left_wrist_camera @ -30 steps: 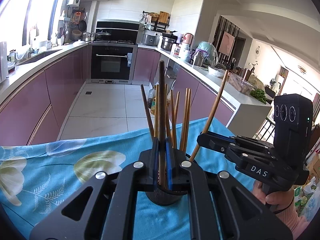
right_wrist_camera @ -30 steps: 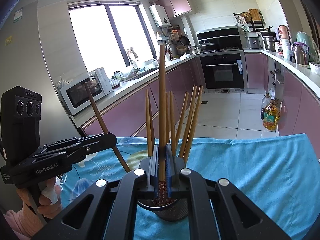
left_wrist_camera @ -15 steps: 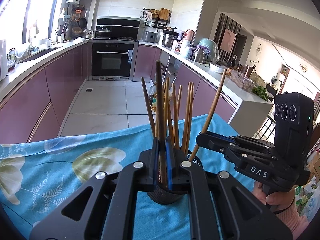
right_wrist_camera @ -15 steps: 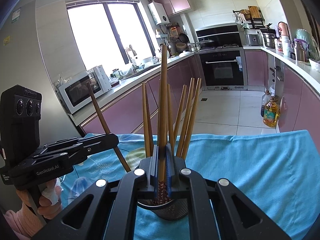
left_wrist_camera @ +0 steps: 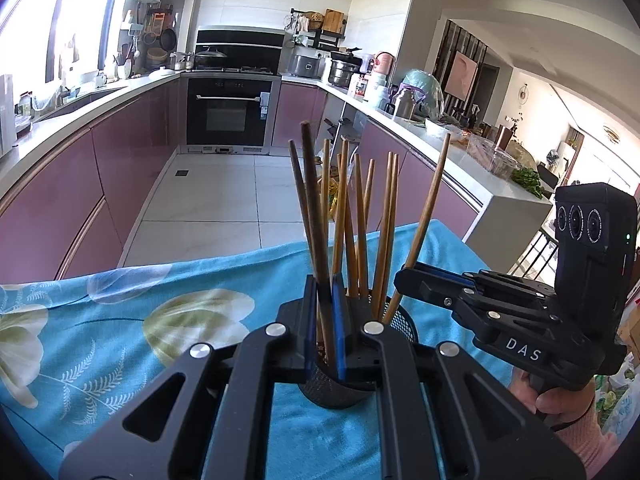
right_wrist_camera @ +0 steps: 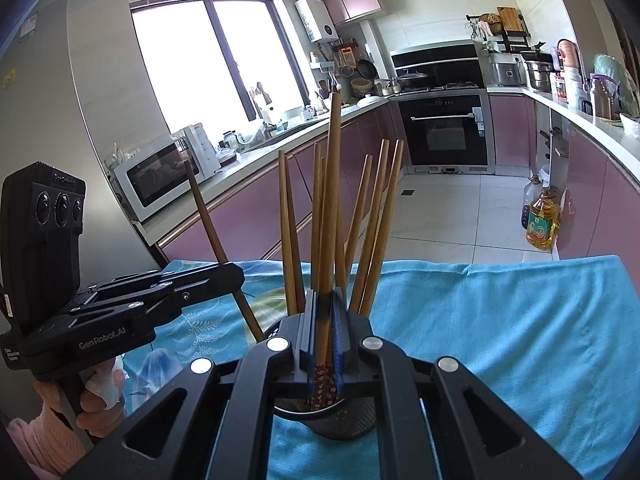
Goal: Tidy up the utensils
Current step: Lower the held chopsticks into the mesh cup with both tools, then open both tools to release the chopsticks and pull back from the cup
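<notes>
I hold both tools; left tool and right tool each clamp one chopstick, now lowered further into the mesh holder at lower centre; release follows.

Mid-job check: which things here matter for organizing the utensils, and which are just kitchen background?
In the job:
- left gripper, shut on a chopstick
- right gripper, shut on a second chopstick
- mesh holder with other chopsticks

Background:
- floral cloth
- microwave
- oven
- oil bottle

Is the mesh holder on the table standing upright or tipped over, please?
Upright: the mesh holder sits base-down on the blue cloth, chopsticks pointing upward.
</notes>
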### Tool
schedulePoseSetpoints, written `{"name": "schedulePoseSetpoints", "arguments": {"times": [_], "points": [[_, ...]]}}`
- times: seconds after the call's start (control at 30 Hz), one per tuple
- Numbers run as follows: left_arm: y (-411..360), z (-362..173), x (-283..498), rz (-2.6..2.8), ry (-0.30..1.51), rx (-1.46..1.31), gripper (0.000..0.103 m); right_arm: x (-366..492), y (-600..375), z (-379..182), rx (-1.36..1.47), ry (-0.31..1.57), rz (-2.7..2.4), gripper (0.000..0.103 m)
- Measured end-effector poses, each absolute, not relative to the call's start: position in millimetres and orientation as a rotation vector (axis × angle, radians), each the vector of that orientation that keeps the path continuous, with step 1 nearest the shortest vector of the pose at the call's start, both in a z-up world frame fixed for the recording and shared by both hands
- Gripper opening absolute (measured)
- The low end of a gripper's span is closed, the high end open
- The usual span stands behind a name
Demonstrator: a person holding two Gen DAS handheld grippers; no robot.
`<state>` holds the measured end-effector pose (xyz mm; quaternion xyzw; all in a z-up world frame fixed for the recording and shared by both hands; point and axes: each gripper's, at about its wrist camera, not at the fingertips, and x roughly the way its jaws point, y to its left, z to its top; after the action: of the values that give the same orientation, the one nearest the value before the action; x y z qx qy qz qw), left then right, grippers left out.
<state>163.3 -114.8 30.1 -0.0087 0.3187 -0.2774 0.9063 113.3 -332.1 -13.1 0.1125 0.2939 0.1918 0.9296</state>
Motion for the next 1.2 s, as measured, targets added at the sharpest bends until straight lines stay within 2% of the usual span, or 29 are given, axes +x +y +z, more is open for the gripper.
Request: {"name": "schedulePoseSetpoints", "arguments": {"times": [1.2], "points": [[-120.3,19.2,180.3,-0.529,0.688,-0.015,0.010,126.8,-329.4,-22.9,0.225,0.638,0.383,0.007]]}}
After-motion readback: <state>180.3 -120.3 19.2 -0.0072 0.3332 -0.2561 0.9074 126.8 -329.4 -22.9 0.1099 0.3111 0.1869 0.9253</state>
